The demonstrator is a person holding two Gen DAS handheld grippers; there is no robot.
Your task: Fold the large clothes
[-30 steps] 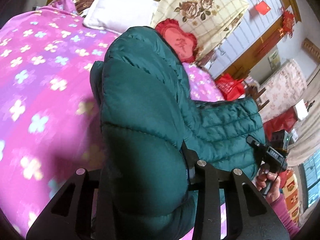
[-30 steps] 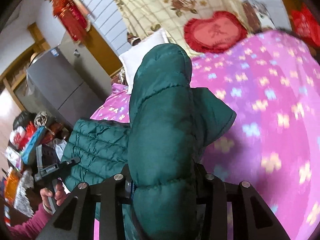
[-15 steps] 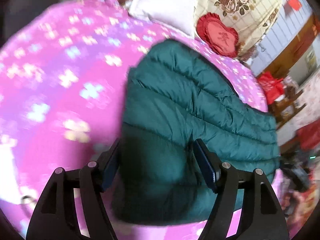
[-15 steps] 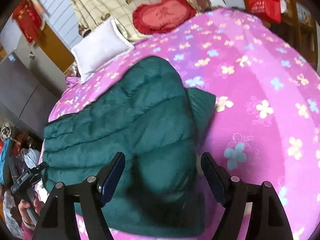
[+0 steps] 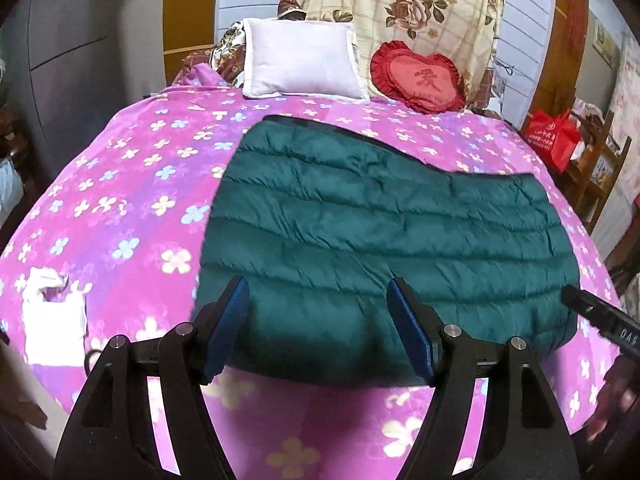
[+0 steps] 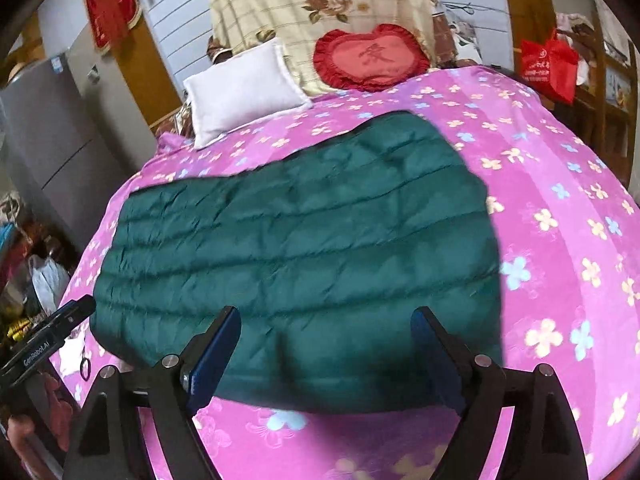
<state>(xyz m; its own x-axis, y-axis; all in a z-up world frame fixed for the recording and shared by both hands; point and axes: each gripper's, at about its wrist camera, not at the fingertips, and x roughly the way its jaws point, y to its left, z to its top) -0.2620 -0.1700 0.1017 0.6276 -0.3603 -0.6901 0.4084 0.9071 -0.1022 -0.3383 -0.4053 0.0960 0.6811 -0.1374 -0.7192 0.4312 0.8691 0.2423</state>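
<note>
Left wrist view: my left gripper (image 5: 318, 324) is spread wide with nothing between its blue pads, above the near edge of the green puffer jacket (image 5: 380, 232). The jacket lies flat on the pink flowered bedspread (image 5: 120, 208), a white pillow (image 5: 300, 64) at twelve o'clock. My right gripper (image 6: 326, 352) is equally wide and holds nothing.

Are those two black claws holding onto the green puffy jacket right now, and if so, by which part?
Nothing is held. Both the left gripper and the right gripper are open, and the green jacket lies flat on the bed.
</note>
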